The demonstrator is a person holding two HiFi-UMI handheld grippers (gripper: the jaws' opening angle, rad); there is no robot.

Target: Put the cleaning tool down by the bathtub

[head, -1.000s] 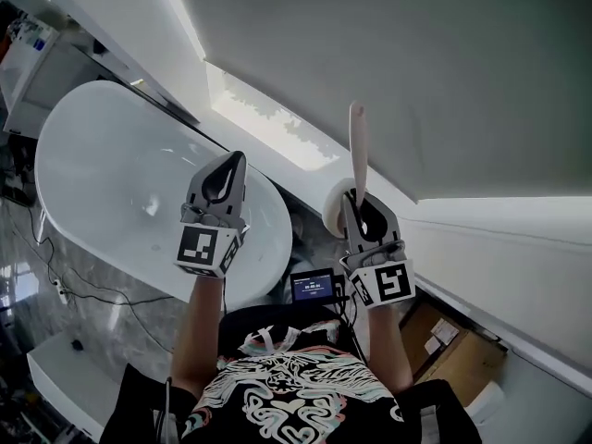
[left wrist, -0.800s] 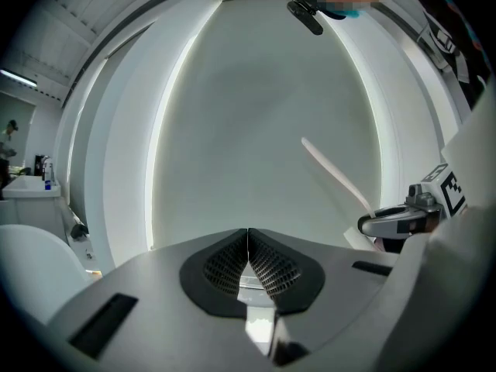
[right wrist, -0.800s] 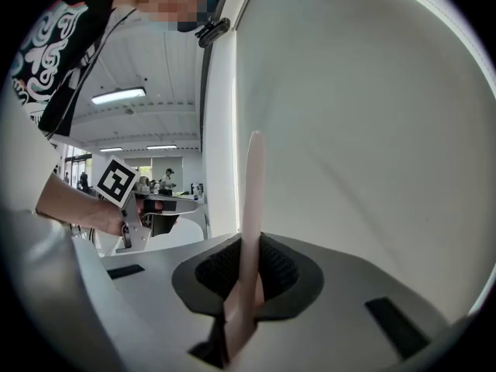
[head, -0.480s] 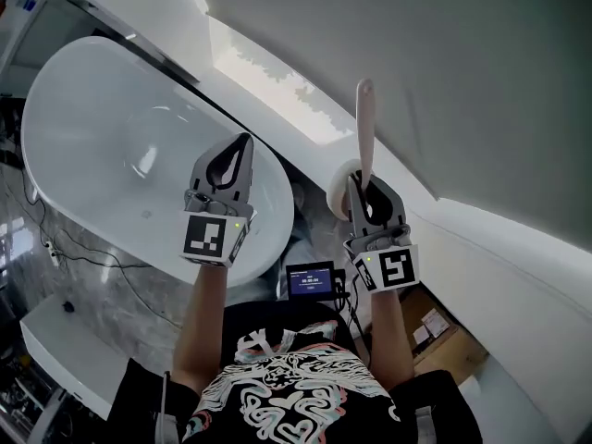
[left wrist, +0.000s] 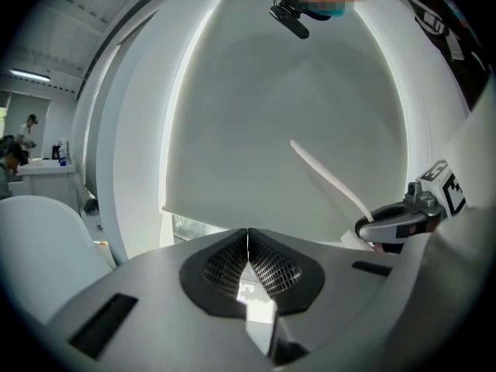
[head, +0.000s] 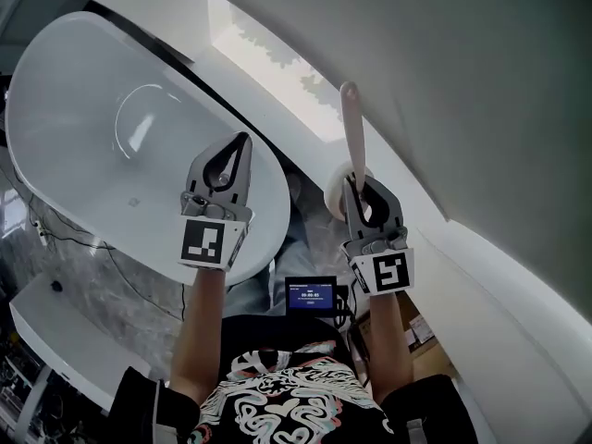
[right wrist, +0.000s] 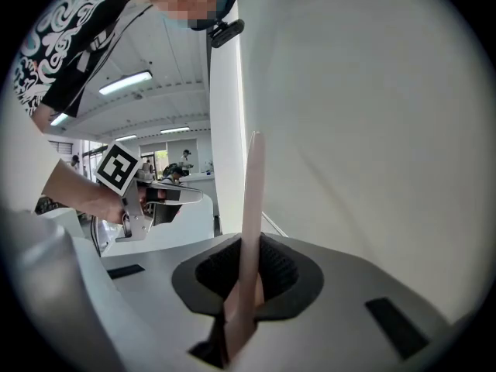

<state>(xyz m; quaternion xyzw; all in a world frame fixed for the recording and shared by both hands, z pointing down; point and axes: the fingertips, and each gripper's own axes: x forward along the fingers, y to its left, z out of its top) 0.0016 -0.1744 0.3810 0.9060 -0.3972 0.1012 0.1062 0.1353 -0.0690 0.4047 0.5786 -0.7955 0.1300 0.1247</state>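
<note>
The cleaning tool has a long pale handle and a round white head. My right gripper is shut on the handle, which points up and away from me; in the right gripper view the handle rises from between the jaws. The white oval bathtub fills the upper left of the head view. My left gripper hangs over the tub's near end, shut with nothing in it. In the left gripper view its jaws meet, and the tool shows at right.
A small lit screen sits below the grippers near my body. A cardboard box lies on the floor at lower right. Cables trail over the marble floor left of the tub. A white wall and window ledge run behind the tub.
The head view has swung, so the bathtub now sits higher and further left. Both grippers stay raised and shut, and the tool remains in the right one, tilted slightly more leftward.
</note>
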